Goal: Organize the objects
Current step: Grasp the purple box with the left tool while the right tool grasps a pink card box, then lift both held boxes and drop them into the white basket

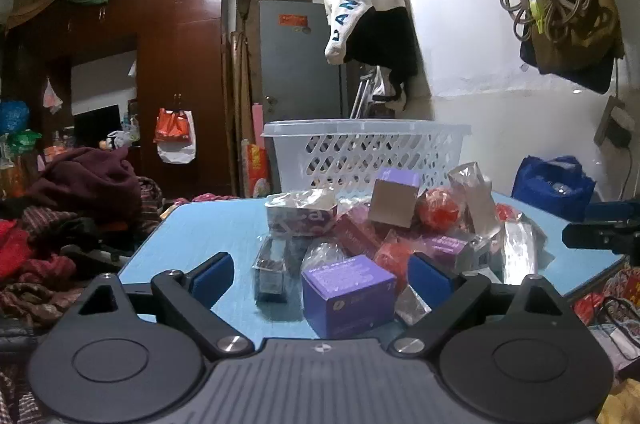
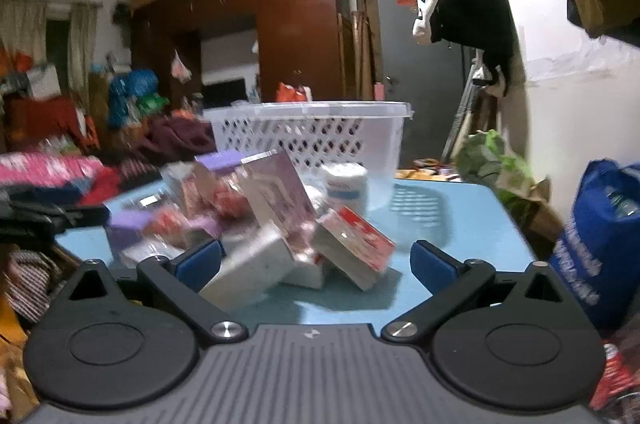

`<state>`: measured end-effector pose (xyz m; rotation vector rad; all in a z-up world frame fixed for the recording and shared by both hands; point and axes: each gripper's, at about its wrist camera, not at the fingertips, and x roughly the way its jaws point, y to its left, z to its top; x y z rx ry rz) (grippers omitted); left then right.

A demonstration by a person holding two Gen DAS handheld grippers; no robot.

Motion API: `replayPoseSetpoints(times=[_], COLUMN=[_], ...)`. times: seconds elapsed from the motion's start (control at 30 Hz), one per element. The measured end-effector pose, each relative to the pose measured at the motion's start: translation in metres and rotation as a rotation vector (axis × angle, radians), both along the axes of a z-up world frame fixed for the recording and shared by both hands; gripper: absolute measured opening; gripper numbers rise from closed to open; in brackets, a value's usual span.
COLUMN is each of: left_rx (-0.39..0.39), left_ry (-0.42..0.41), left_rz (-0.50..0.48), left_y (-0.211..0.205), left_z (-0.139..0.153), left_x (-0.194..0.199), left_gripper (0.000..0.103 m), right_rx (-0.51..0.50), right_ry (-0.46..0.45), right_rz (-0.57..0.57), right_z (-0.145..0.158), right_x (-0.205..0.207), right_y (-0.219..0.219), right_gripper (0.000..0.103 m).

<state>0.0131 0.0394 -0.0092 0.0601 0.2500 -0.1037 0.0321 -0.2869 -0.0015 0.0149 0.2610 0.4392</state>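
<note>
A pile of small boxes and wrapped packets lies on a blue table (image 1: 216, 224). A white lattice basket (image 1: 372, 152) stands behind the pile at the table's far edge. My left gripper (image 1: 320, 274) is open and empty, and a purple box (image 1: 348, 296) sits between its blue pads. My right gripper (image 2: 316, 262) is open and empty, just in front of a silver box (image 2: 252, 268) and a red and white box (image 2: 356, 244). The basket also shows in the right wrist view (image 2: 308, 136). The right gripper's tip shows at the right edge of the left wrist view (image 1: 600, 232).
Heaps of clothes (image 1: 60, 224) lie left of the table. A blue bag (image 2: 600, 240) stands to its right by the white wall. A brown wardrobe (image 1: 176, 72) and a grey door (image 1: 296, 60) are at the back. A white roll (image 2: 346, 184) stands beside the basket.
</note>
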Motion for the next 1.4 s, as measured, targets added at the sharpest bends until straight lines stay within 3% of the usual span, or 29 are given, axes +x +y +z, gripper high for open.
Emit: replayPoseSetpoints(times=[0.07, 0.3, 0.47, 0.53, 0.57, 0.63, 0.83, 1.1, 1.4], left_rx=[0.004, -0.016, -0.031, -0.034, -0.036, -0.052, -0.094, -0.132, -0.055], left_ry=[-0.003, 0.057, 0.085, 0.092, 0.093, 0.099, 0.052, 0.025, 0.056], left_rz=[-0.001, -0.016, -0.037, -0.042, -0.047, -0.070, -0.075, -0.072, -0.080], left_y=[-0.001, 0.001, 0.002, 0.000, -0.001, -0.001, 0.007, 0.017, 0.004], left_z=[-0.003, -0.018, -0.024, -0.026, -0.026, -0.026, -0.020, -0.013, -0.024], left_x=[0.003, 0.022, 0.032, 0.035, 0.036, 0.037, 0.031, 0.036, 0.042], left_gripper=[0.094, 0.086, 0.086, 0.084, 0.081, 0.064, 0.054, 0.050, 0.052], right_rx=[0.015, -0.111, -0.186, -0.185, -0.168, -0.145, -0.125, -0.117, -0.111], right_ry=[-0.018, -0.008, 0.059, 0.079, 0.089, 0.089, 0.044, 0.011, 0.032], right_rz=[0.010, 0.063, 0.111, 0.120, 0.131, 0.139, 0.117, 0.096, 0.093], right_z=[0.004, 0.019, 0.012, 0.010, 0.009, 0.010, 0.023, 0.040, 0.033], right_x=[0.005, 0.044, 0.075, 0.079, 0.081, 0.080, 0.073, 0.074, 0.077], right_y=[0.001, 0.037, 0.055, 0.054, 0.050, 0.045, 0.036, 0.038, 0.035], right_gripper=[0.102, 0.075, 0.070, 0.055, 0.055, 0.055, 0.054, 0.054, 0.054])
